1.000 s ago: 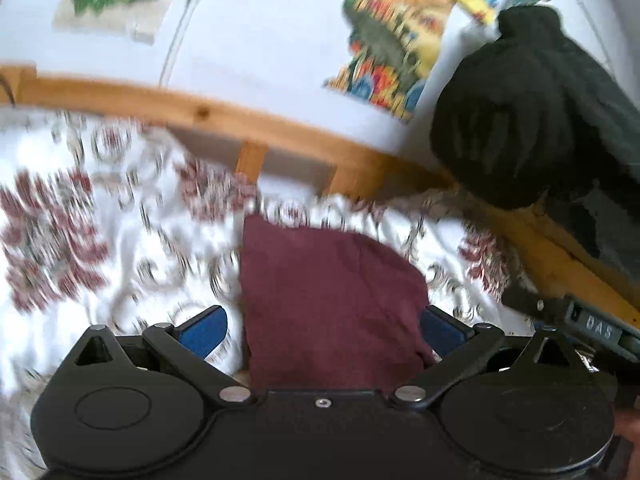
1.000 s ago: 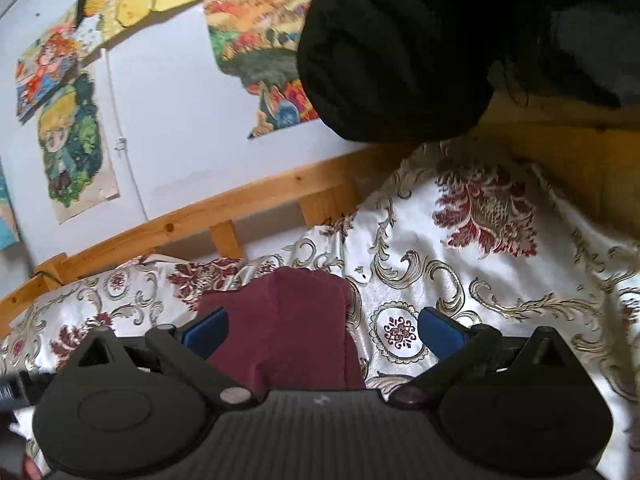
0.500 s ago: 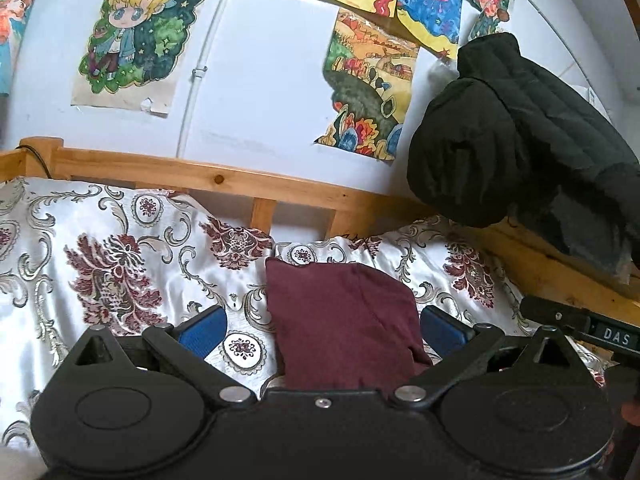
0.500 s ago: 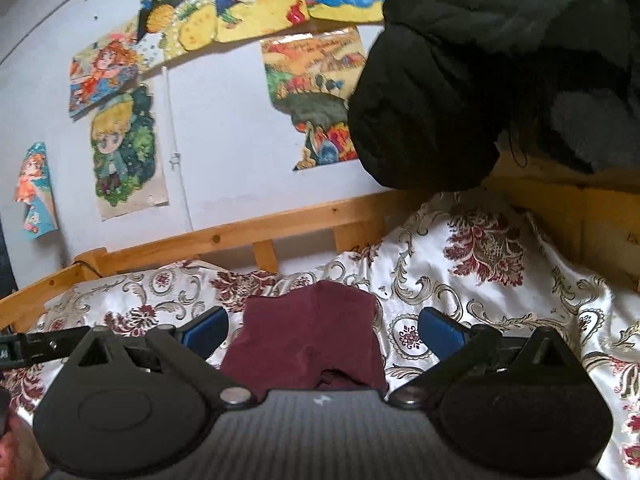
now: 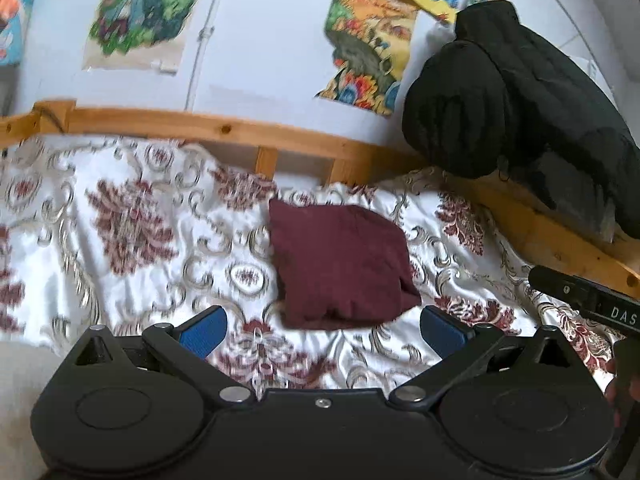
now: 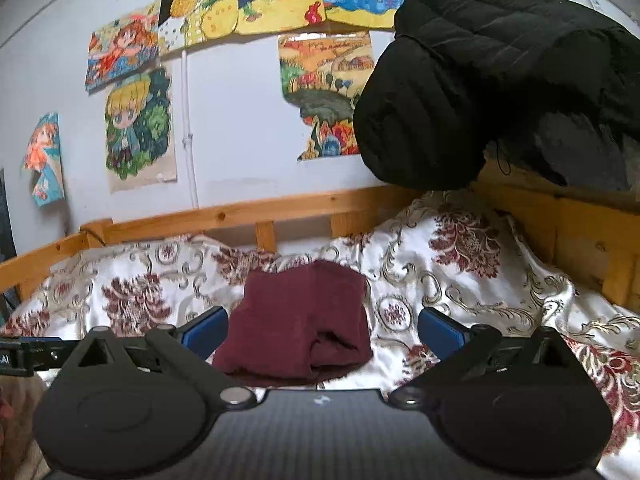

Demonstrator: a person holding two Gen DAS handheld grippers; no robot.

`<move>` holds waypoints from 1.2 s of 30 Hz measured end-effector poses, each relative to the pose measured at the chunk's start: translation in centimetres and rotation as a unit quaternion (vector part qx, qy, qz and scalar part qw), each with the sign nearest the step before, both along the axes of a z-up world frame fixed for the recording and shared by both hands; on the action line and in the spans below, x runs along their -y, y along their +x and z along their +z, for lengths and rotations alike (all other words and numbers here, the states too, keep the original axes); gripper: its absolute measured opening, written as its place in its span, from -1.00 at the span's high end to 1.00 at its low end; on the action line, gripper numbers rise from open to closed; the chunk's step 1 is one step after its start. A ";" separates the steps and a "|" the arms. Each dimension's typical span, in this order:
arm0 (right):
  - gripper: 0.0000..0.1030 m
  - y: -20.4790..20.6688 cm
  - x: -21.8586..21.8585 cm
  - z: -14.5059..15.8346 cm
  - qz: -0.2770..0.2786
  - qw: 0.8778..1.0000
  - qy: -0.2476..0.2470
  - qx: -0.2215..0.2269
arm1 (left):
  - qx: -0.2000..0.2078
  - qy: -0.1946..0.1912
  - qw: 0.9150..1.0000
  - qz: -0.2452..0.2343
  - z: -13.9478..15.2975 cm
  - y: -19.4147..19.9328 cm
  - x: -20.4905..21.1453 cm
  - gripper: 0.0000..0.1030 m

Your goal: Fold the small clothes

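A small maroon garment (image 5: 340,264) lies folded into a compact rectangle on the floral bedspread (image 5: 132,232). It also shows in the right wrist view (image 6: 300,320), with a bunched fold at its near right corner. My left gripper (image 5: 322,328) is open and empty, just short of the garment's near edge. My right gripper (image 6: 322,330) is open and empty, with the garment's near edge between its blue fingertips (image 6: 440,330). The right gripper's body (image 5: 592,300) shows at the right edge of the left wrist view.
A wooden bed rail (image 5: 224,128) runs along the back and the right side (image 6: 592,248). A black padded jacket (image 6: 500,80) hangs over the right corner. Posters (image 6: 140,128) cover the white wall behind.
Both grippers have pulled back from the garment. In the left wrist view the garment now lies farther ahead, past the fingertips. Both grippers stayed open.
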State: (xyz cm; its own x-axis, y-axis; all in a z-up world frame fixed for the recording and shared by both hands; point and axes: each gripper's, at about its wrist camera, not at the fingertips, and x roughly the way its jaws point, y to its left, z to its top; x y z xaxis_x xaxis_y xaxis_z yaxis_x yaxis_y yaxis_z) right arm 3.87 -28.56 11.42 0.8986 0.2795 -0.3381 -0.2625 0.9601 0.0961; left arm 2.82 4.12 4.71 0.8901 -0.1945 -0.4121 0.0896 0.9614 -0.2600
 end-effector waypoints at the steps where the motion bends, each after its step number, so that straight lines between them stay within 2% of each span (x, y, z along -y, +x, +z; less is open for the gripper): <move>1: -1.00 -0.3 -0.1 0.0 0.001 1.000 -0.003 -0.004 | -0.004 -0.004 1.000 0.003 -0.2 -0.2 -0.1 -0.99; 8: -1.00 -1.5 -0.4 -0.6 -0.001 0.999 -0.022 -0.030 | -0.008 0.010 1.000 0.010 -0.3 -0.6 -0.1 -0.99; 15: -1.00 -0.2 0.0 -1.5 -0.030 0.997 -0.027 -0.072 | -0.040 0.049 0.998 0.004 -1.0 0.2 0.8 -0.99; 20: -1.00 0.0 0.6 -1.8 -0.040 0.996 -0.016 -0.083 | -0.049 0.050 0.997 0.010 -1.3 0.5 0.7 -0.99; 36: -0.99 0.4 0.4 -2.0 -0.038 0.995 -0.023 -0.093 | -0.052 0.051 0.997 0.013 -1.3 0.5 0.8 -0.99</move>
